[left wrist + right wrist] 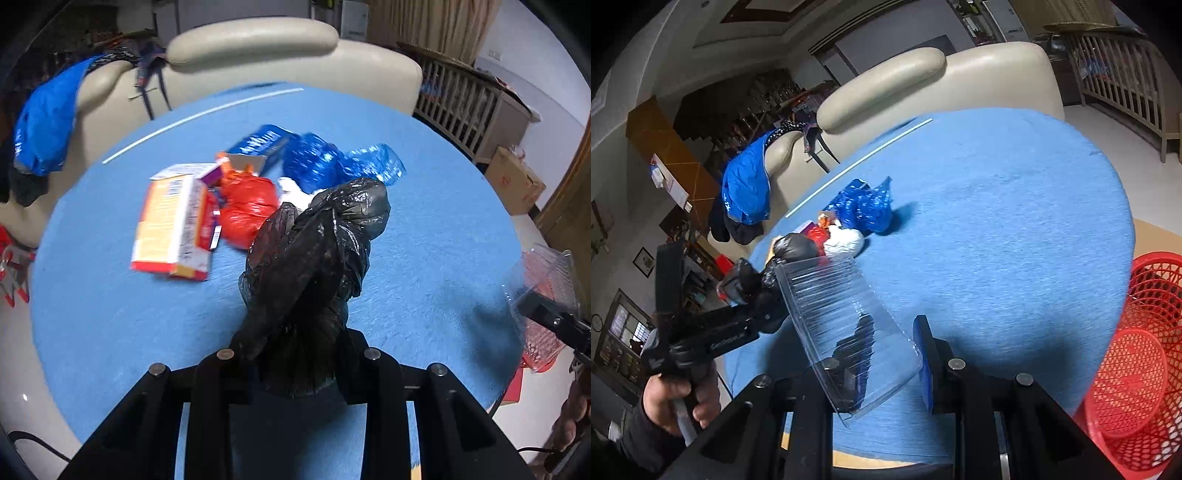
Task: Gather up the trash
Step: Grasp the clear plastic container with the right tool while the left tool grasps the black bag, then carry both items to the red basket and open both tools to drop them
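Note:
My left gripper (299, 354) is shut on a crumpled black plastic bag (317, 258) and holds it above the blue round table (424, 236). It also shows in the right wrist view (768, 284) with the black bag (794, 245). My right gripper (875, 365) is shut on a clear plastic clamshell box (846, 325), also visible in the left wrist view (543, 291). On the table lie an orange carton (173, 229), a red bag (247, 210), a blue box (262, 142), a blue foil wrapper (343, 162) and white crumpled paper (846, 240).
A red mesh basket (1137, 362) stands at the table's right edge. A cream sofa (258, 55) with a blue jacket (44, 122) is behind the table. A white straw (199, 114) lies near the far edge. A cardboard box (513, 181) sits on the floor.

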A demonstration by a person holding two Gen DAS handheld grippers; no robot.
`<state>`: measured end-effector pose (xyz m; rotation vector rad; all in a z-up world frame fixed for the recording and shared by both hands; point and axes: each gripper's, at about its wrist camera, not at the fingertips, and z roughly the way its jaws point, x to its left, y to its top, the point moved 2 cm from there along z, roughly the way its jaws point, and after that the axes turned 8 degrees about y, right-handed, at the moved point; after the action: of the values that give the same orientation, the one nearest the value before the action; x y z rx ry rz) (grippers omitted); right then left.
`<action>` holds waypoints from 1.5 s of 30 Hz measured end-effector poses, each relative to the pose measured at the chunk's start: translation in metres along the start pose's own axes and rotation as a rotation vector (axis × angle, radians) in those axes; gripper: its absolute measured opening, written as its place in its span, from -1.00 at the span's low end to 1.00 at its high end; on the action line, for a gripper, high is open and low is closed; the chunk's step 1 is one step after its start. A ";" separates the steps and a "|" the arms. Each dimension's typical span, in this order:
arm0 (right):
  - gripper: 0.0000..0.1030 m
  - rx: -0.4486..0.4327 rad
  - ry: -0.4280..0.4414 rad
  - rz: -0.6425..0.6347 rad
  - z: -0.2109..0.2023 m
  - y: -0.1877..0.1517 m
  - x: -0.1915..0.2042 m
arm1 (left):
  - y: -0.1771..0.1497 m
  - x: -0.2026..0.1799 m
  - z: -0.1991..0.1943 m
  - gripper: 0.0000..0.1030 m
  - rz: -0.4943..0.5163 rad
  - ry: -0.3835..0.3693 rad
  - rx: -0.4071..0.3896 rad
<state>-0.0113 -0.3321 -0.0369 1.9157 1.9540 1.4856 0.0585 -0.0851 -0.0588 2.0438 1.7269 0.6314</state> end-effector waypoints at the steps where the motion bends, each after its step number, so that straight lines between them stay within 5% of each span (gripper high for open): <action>1: -0.53 -0.001 0.003 0.001 0.002 0.001 0.003 | -0.001 0.004 -0.005 -0.36 -0.012 0.000 -0.004; 9: -0.53 -0.049 -0.010 0.023 -0.002 0.002 0.008 | 0.004 0.015 -0.022 -0.36 -0.025 -0.001 -0.033; 16: -0.53 -0.135 -0.083 0.097 -0.041 -0.001 -0.025 | 0.006 -0.006 -0.030 -0.36 0.016 -0.050 -0.051; 25: -0.53 -0.290 -0.359 0.227 -0.135 -0.023 -0.099 | 0.016 -0.070 -0.045 -0.36 0.144 -0.151 -0.081; 31: -0.53 -0.241 -0.595 0.324 -0.153 -0.043 -0.162 | 0.021 -0.130 -0.052 -0.36 0.250 -0.246 -0.079; 38: -0.48 -0.135 -0.666 0.420 -0.137 -0.055 -0.207 | 0.022 -0.195 -0.054 -0.36 0.348 -0.316 -0.076; 39: -0.40 -0.130 -0.653 0.434 -0.136 -0.056 -0.210 | 0.022 -0.205 -0.054 -0.36 0.359 -0.322 -0.070; 42: 0.59 -0.142 -0.644 0.446 -0.137 -0.058 -0.213 | 0.023 -0.228 -0.053 -0.36 0.387 -0.340 -0.058; 45: 0.58 -0.217 -0.637 0.420 -0.154 -0.054 -0.204 | 0.022 -0.251 -0.055 -0.36 0.421 -0.353 -0.057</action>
<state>-0.0961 -0.5705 -0.1025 2.3866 1.1288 0.9014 0.0100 -0.3355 -0.0239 2.3278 1.0808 0.3981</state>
